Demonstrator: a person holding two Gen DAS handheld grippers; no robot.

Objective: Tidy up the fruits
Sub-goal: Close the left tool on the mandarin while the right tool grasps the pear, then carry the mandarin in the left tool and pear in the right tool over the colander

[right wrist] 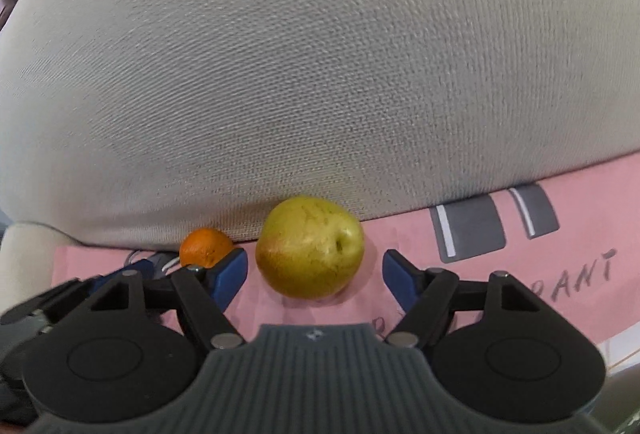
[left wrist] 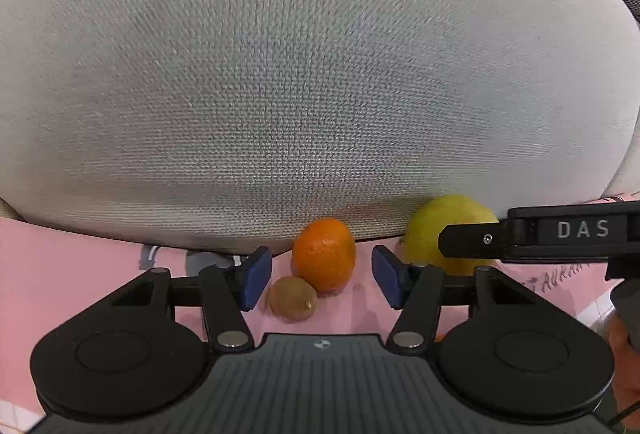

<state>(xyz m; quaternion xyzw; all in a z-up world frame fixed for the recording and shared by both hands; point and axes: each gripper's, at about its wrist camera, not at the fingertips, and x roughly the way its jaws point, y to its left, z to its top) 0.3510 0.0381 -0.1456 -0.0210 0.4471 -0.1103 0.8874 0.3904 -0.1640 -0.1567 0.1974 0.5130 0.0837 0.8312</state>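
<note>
Reaching in for pickup, left gripper [left wrist: 318, 276] open around orange [left wrist: 324, 254] and kiwi [left wrist: 293, 298], right gripper [right wrist: 314, 280] open around yellow apple [right wrist: 310, 246], all on pink mat [left wrist: 72, 266] against grey cushion [left wrist: 304, 74]; next, probably closing squarely on each fruit.

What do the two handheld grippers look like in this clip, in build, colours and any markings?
Both look alike. The left gripper and right gripper have black linkage arms on round black discs with silver pivot pins, a ribbed dark grey centre plate bearing a small round emblem, and blue pads on the fingers. In the left wrist view, the right gripper's black side shows white letters "DAS". No sleeves visible.
</note>
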